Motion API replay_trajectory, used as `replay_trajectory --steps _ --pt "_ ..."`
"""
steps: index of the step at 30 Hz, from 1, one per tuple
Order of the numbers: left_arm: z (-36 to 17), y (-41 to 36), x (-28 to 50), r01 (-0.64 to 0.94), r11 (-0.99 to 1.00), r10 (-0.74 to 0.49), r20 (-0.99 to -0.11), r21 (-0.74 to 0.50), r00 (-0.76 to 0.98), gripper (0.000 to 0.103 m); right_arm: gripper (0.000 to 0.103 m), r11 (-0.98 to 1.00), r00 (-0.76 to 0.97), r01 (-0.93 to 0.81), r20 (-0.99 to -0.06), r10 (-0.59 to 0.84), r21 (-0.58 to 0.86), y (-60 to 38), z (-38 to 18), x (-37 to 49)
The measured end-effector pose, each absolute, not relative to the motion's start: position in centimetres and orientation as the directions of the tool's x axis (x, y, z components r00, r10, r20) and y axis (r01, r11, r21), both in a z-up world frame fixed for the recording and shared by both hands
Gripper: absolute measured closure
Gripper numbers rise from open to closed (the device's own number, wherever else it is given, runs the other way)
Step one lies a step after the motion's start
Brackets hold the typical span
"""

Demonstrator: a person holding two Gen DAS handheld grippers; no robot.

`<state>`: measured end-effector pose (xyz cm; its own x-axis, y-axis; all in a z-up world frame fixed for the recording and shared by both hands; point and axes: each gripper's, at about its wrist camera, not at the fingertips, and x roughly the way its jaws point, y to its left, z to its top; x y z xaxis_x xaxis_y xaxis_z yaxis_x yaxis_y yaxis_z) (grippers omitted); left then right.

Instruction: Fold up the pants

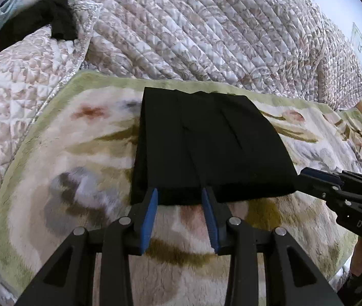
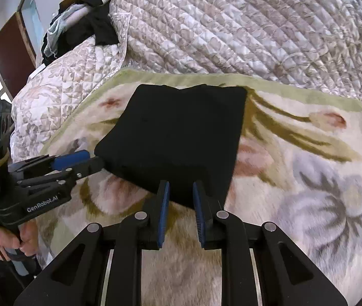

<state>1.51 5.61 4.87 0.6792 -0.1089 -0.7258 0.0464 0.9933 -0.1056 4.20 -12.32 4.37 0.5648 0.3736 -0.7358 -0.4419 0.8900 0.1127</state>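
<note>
folded pants on the blanket, both grippers at the near edge: risks and readable text

pants (image 1: pixel 206 142) lie as a black folded rectangle on the floral fleece blanket (image 1: pixel 53 178), quilted bedspread (image 1: pixel 206 25) behind. my left gripper (image 1: pixel 180 196) sits at the near hem, fingers apart at a medium gap, tips just at the cloth edge; i can't see the pads pressing on any fabric. my right gripper (image 2: pixel 181 191) is narrower, also at the near edge, and i can't tell whether it pinches a layer or only overlaps it in view.

risks as i judge them: if a pad still catches the hem, pulling away would drag the top layer and open the fold. the fleece is plush, so a tip could snag pile and shift the blanket under the stack. the far edge looks slightly uneven, so one nudge could skew it.

text: "genrobot.ai" on the left gripper body in the right wrist view, "das" on the right gripper body in the left wrist view. nothing else readable.
</note>
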Motion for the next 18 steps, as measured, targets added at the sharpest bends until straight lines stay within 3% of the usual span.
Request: replay_trajectory --steps 18 --pt "3.1 5.4 0.8 0.01 0.999 -0.032 -0.759 -0.033 0.65 0.064 0.08 0.903 0.55 -0.425 -0.774 0.314 0.065 -12.5 2.4 2.7"
